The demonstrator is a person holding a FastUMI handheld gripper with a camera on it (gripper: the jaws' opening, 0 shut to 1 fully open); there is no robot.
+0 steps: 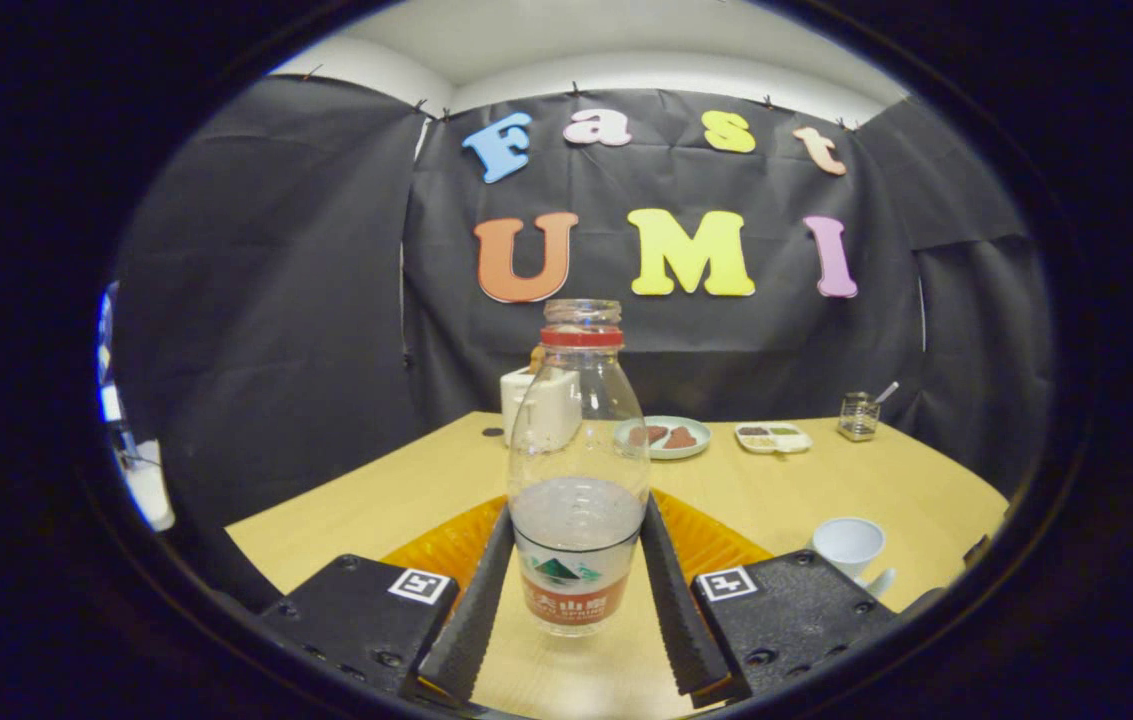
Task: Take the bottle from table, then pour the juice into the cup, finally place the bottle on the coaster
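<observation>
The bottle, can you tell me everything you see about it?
The bottle is clear plastic, upright on the wooden table, between the gripper jaws, which flank its lower sides. Whether they press it is unclear. It has no cap, a red ring at the neck, a label near the base and some cloudy liquid low down. An orange coaster lies just behind it.

Even overhead light; sharp centre; fisheye bends the edges; soft glare on bottle

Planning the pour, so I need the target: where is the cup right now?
In the gripper view, the white cup stands on the wooden table, right of the bottle and just beyond the right finger.
</observation>
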